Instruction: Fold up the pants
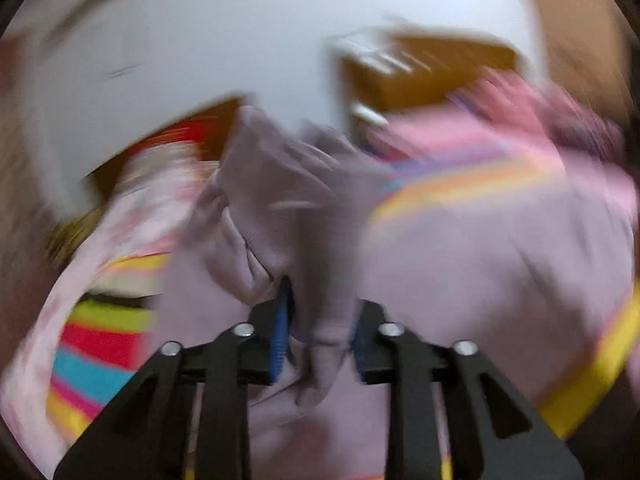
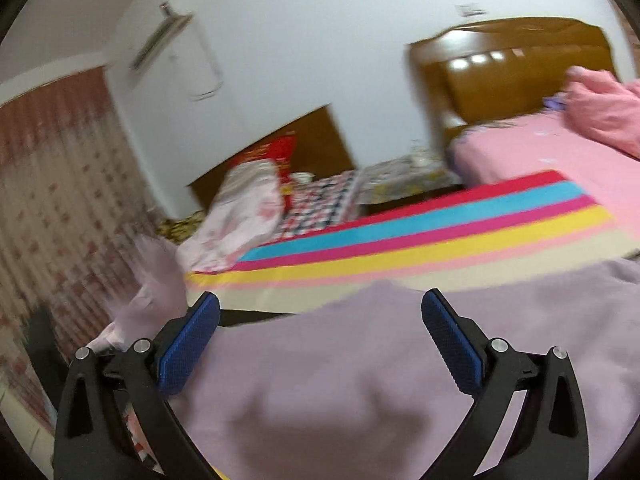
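The lilac pants (image 1: 280,184) fill the middle of the blurred left wrist view, bunched and rumpled. A fold of them stands between the blue pads (image 1: 281,332) of my left gripper (image 1: 320,338). A dark gap shows beside the left pad, so the jaws stand partly apart and are not pressing. In the right wrist view the pants (image 2: 360,360) lie spread flat on the bed. My right gripper (image 2: 320,300) hovers over them, open wide, with nothing between its fingers.
A rainbow-striped sheet (image 2: 420,232) covers the bed beyond the pants. Pink bedding (image 2: 540,152) and a wooden headboard (image 2: 512,72) are at the back right. A floral bundle (image 2: 244,216) lies at the bed's left edge, and a patterned curtain (image 2: 52,184) hangs at far left.
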A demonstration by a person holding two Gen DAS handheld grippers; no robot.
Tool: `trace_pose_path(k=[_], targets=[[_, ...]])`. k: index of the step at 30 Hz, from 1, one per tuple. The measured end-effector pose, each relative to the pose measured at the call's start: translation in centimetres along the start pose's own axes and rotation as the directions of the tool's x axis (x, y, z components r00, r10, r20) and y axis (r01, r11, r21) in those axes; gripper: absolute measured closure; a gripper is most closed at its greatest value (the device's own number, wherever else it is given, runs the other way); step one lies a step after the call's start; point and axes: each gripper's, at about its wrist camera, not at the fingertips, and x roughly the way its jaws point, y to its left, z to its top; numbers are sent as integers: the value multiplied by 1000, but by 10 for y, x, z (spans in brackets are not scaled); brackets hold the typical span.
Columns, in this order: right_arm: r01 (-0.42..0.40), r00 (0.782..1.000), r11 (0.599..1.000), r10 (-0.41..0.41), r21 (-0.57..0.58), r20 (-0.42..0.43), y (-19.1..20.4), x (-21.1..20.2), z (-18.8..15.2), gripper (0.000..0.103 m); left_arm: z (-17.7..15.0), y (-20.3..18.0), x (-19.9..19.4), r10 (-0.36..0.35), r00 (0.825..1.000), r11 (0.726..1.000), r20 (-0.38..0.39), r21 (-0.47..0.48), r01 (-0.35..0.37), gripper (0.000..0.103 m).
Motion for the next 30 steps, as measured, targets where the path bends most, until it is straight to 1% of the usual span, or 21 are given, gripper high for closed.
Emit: trace_pose_path(k=[1,2,3,4,5,6,7,8,9,11,12,13,14,16,18,19,21,23,25,27,30], targets=[[43,999,999,-44,-3,-14,-12,-8,-4,5,-8,-20,9,-35,999,998,-40,45,37,52],[69,997,998,-69,-9,-25,-18,-11,-9,5,-18,-43,14,-62,995,992,-78,101,70,50],[84,995,996,-85,-17,-42,-23,-14,-13,5,-26,-56,8,-76,995,988,-67,131,84,47],[91,993,995,-93,-28,-73,-28,-15,-19,5,-32,-60,-3,-91,995,986,-32,136,95,40],[92,992,995,-95,-35,-89,-30,-15,-24,5,-38,-56,-23,-130,991,986,18,106,127,19],[91,990,995,-95,-42,-106,-30,-13,-29,5,-43,-47,-41,-167,984,984,70,70,162,8],[77,987,995,-84,-56,-138,-29,-9,-36,5,-48,-38,-54,-187,977,982,102,44,183,8],[68,985,996,-78,-66,-154,-26,-6,-42,5,-53,-22,-67,-183,975,983,123,1,185,7],[57,983,995,-69,-76,-171,-21,-3,-47,6,-55,-11,-73,-148,981,987,124,-40,154,7],[18,976,996,-35,-85,-213,-6,3,-62,17,-63,24,-83,-34,993,990,117,-134,50,6],[-4,972,997,-15,-83,-234,-2,8,-66,28,-69,40,-85,27,995,983,99,-185,-8,6],[-30,967,997,9,-76,-253,5,11,-72,33,-75,55,-85,84,994,970,72,-236,-65,6],[-76,958,995,56,-61,-282,12,16,-78,33,-85,76,-82,145,989,945,29,-301,-129,6],[-136,937,989,112,-50,-330,25,23,-87,34,-101,108,-79,183,983,904,-28,-388,-179,6],[-138,929,987,101,-79,-356,40,32,-94,38,-114,124,-76,193,979,879,-61,-433,-201,6],[-139,927,986,97,-90,-362,45,34,-95,39,-115,129,-70,194,978,878,-70,-433,-205,6],[-136,925,987,96,-85,-369,46,36,-95,39,-119,120,-65,196,977,888,-86,-408,-214,6],[-113,914,992,83,-53,-397,44,44,-94,39,-124,113,-57,177,978,898,-111,-388,-207,6],[-72,897,997,61,-9,-437,38,53,-92,39,-130,111,-52,154,981,905,-115,-383,-187,6],[-45,867,998,59,40,-494,33,62,-98,38,-134,112,-50,147,983,908,-115,-379,-180,6],[-60,860,996,82,59,-503,34,65,-99,39,-139,115,-39,138,981,910,-135,-373,-179,6]])
